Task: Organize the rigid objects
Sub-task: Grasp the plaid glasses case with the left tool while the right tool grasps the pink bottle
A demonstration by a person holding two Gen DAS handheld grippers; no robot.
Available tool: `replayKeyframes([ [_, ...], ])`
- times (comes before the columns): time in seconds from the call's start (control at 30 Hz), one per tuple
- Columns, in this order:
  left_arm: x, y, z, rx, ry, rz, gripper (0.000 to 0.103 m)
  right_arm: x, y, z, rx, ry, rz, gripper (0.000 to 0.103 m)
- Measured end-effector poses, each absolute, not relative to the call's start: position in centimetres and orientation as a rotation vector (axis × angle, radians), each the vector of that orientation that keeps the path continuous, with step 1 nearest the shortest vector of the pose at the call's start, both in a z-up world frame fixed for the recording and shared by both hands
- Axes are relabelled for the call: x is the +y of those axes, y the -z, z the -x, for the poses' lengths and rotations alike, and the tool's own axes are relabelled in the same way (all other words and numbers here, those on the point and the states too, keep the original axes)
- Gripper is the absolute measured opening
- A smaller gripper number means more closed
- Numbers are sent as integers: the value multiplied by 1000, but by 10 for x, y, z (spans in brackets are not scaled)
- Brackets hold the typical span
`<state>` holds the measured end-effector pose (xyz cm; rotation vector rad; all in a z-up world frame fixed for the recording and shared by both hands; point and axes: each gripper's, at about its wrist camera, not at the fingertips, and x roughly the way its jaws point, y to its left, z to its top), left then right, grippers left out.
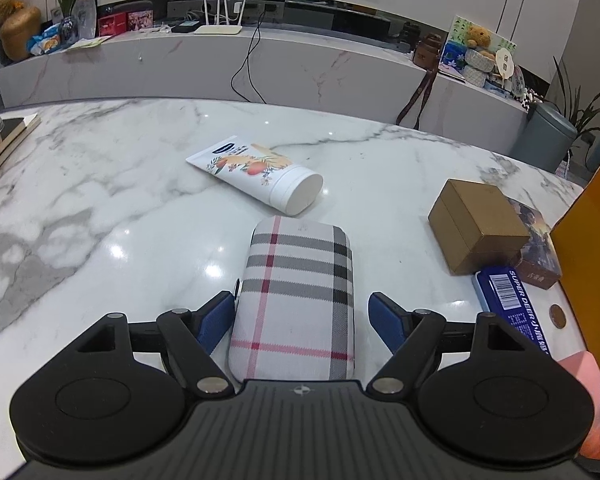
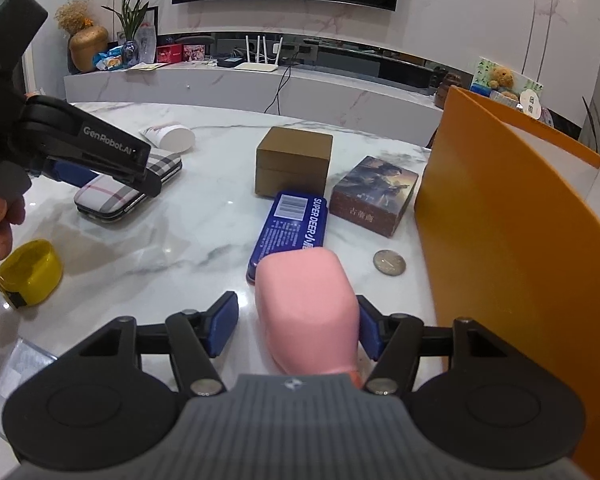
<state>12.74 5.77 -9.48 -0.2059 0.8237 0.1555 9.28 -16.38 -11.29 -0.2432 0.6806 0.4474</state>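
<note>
Left gripper [image 1: 301, 312] straddles the plaid case [image 1: 298, 300], which lies flat on the marble table [image 1: 100, 208]. Jaws spread: the left pad [image 1: 216, 318] is at or just off the case's edge, the right pad clearly apart from it. No grip yet.

Right gripper [image 2: 298, 326] has the pink object [image 2: 308, 308] between its jaws. The right pad [image 2: 370, 334] touches it; the left pad stands clear with a visible gap. So not pinched, as far as the right wrist view shows. Can't tell what the pink thing is, or whether it rests on the table.

Likely step: close both and carry the items to the orange box [image 2: 520, 240] at the right edge.

How I'd do it:
- Left: centre over the case before closing, since the gap is uneven. Closing off-centre will push the case sideways on slick marble.
- The case has rounded sides, so grip low and mid-length to stop it rolling out.
- Right: shift slightly so both pads meet the pink object together.
- Carrying path: blue tin [image 2: 290, 232], coin [image 2: 389, 263], picture box [image 2: 374, 196] and brown box [image 2: 294, 162] sit just beside the orange wall. Lift above them, don't sweep through.
- The tube [image 1: 260, 172] lies beyond the case, well clear.
</note>
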Motion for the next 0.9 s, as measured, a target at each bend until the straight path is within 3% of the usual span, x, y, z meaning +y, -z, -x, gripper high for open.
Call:
replayKeyframes([
  [0.17,53,96,-135,820,-166,160,92,-166,114,-93,680,-462,225,62],
  [0.33,42,101,-141,823,-200,70,103,-170,114,-94,687,-482,208,62],
  [0.8,48,102,-145,834,-203,97,103,-177,116,-93,688,-517,199,60],
  [0.9,47,98,-143,822,-191,89,79,-177,115,-94,688,-515,200,57],
])
